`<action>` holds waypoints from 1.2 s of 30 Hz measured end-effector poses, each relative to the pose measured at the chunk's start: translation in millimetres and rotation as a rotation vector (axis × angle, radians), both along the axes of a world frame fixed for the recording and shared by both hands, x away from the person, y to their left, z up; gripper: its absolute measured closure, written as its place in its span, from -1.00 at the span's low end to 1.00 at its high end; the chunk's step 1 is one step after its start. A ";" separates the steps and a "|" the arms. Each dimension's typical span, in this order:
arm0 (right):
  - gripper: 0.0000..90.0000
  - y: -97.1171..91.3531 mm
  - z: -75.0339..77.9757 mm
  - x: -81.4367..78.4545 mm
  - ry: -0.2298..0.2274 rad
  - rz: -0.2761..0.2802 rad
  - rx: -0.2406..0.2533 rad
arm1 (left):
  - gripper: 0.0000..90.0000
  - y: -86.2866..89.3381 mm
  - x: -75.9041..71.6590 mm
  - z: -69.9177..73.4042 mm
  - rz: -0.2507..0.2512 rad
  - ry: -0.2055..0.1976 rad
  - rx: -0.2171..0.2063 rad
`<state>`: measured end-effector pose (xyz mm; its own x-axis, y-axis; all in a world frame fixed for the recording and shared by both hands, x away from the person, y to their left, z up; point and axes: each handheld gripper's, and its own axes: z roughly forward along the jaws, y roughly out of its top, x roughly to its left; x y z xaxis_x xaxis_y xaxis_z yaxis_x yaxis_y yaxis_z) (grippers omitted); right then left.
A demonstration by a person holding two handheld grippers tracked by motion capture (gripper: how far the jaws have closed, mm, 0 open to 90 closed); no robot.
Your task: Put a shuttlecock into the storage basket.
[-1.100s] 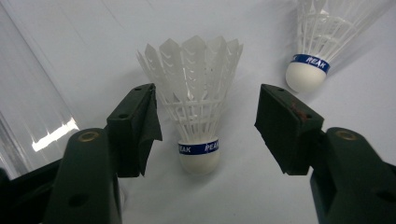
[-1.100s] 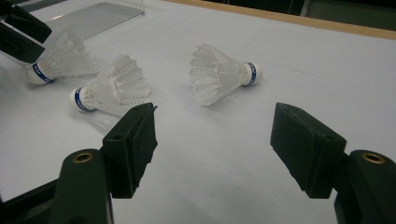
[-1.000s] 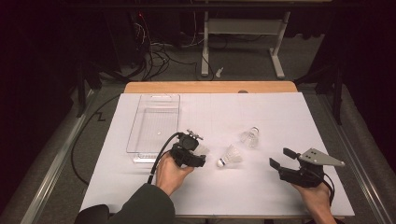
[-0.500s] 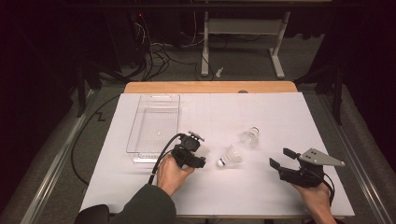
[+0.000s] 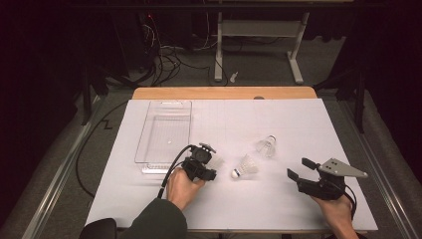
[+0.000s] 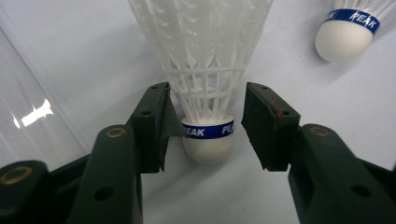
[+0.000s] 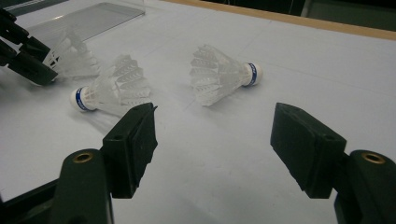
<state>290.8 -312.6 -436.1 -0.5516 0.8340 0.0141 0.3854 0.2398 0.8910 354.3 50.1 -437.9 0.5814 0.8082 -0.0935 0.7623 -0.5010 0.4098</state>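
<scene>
- The left hand-held gripper (image 6: 205, 126) has its jaws on either side of a white shuttlecock (image 6: 205, 70), at the level of its cork base and blue band.
- Its jaws have just been closing; one pad seems to touch the blue band, while a narrow gap remains at the other pad, so the shuttlecock is bracketed but not yet pinched.
- In the high view, this left hand-held gripper (image 5: 211, 169) sits on the white tabletop (image 5: 278, 204), just beside the near end of a clear plastic tray (image 5: 149, 124).
- A second shuttlecock (image 5: 245, 166) lies on its side just to the right of the left hand-held gripper, cork pointing toward the person.
- A third shuttlecock (image 5: 267, 146) lies a little farther back and to the right.
- The right hand-held gripper (image 5: 298, 168) rests near the tabletop's right front, well apart from the shuttlecocks, jaws spread wide with nothing between them.
</scene>
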 end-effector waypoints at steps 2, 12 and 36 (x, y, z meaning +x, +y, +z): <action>-0.30 0.0 0.0 0.0 0.000 0.000 0.000 | 0.24 0.0 0.1 0.0 -0.001 0.000 -0.003; -0.30 0.0 0.0 0.0 0.000 0.001 -0.001 | 0.40 0.4 0.6 -0.6 -0.010 0.004 -0.003; -0.30 -0.1 0.1 -0.1 0.000 -0.001 0.001 | 0.44 7.3 -5.1 10.7 -0.041 -0.066 -0.094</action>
<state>290.8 -312.7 -436.1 -0.5505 0.8347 0.0144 0.3855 0.2388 0.8913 349.2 57.4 -427.1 0.6209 0.7733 -0.1281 0.7120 -0.4880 0.5049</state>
